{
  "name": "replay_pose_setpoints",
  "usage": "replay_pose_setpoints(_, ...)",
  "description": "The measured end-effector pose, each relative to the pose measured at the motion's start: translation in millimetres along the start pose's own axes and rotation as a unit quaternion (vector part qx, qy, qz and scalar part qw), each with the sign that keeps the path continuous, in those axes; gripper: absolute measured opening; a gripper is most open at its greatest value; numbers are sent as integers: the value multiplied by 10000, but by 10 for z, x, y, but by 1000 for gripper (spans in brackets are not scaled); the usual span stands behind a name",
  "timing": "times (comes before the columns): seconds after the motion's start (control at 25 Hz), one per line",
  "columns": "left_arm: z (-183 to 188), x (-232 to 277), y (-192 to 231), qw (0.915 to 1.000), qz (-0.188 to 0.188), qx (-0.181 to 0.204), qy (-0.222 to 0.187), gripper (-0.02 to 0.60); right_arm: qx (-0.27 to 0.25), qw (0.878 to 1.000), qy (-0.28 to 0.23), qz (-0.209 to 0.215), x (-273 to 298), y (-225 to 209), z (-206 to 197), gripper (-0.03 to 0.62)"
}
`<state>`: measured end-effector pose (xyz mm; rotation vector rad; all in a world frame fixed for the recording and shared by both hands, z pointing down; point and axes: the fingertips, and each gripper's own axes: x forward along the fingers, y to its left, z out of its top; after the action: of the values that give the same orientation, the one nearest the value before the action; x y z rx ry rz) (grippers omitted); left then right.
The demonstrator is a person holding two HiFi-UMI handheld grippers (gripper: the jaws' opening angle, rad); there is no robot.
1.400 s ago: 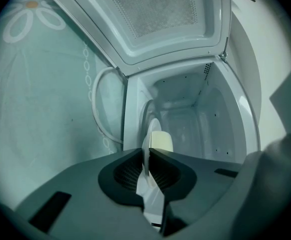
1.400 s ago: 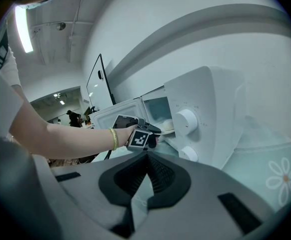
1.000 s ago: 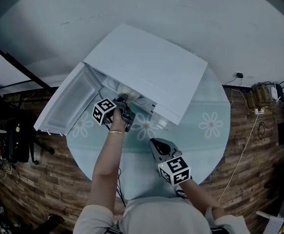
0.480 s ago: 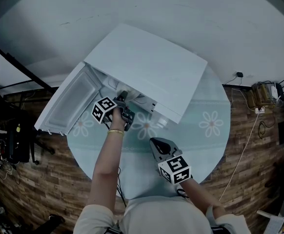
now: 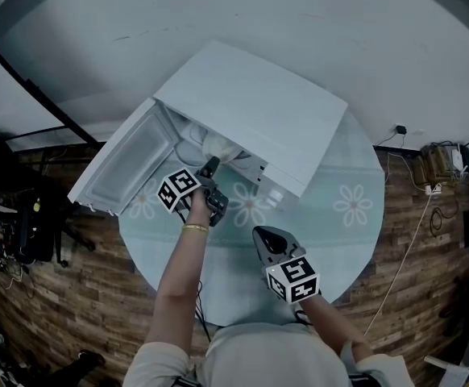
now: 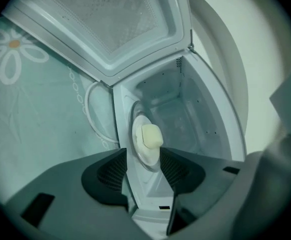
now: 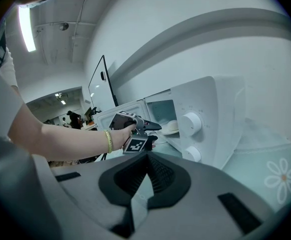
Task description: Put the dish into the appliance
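A white microwave (image 5: 255, 111) stands on the round table with its door (image 5: 130, 158) swung open to the left. Inside its cavity lies a pale dish (image 6: 144, 149) with a cream lump of food (image 6: 151, 135) on it. My left gripper (image 6: 144, 173) is at the mouth of the cavity. Its jaws are opening, and the dish's near edge shows between the pads without touching them. From the head view the dish (image 5: 217, 146) shows just past the left gripper (image 5: 211, 166). My right gripper (image 5: 264, 237) hovers over the table in front, shut and holding nothing.
The teal flowered tablecloth (image 5: 351, 204) covers the table. The microwave's two knobs (image 7: 190, 123) face my right gripper. A white cord (image 6: 91, 115) loops beside the door hinge. Cables and a power strip (image 5: 432, 164) lie on the wooden floor at right. A wall stands close behind.
The left gripper's jaws have spread and let go of the dish, which now rests inside the microwave. The head view shifted slightly. The right gripper stayed where it was.
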<state>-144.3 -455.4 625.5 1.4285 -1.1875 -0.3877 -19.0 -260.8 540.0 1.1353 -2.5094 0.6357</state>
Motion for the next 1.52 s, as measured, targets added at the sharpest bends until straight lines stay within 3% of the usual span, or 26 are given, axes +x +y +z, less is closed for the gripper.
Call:
replay_pose_setpoints(0.24,-200,-403,-140,9986,-121,504,101,192,-12,9999,-103,-100,-109,42,-3,5)
replay_pose_setpoints(0.44,-344,-797,-242,9953,-87,963,15,109,-3,9996,-185,-190,-241,106,-15,5)
replay_pose_setpoints(0.92,-880,-1716,-450,9771,-82,2126,17,15,-45,9993,-218,-304,-509,339,-162,5)
replay_pose_setpoints(1.24,-1239,-2265,-346,9731,-79,2294,174,14,-89,9989,-238,-381,-643,501,-230,5)
replay_pose_setpoints(1.52,-1446,-2605,-246,9756,-108,2165,364,12,-142,9991,-233,-328,-739,635,-274,5)
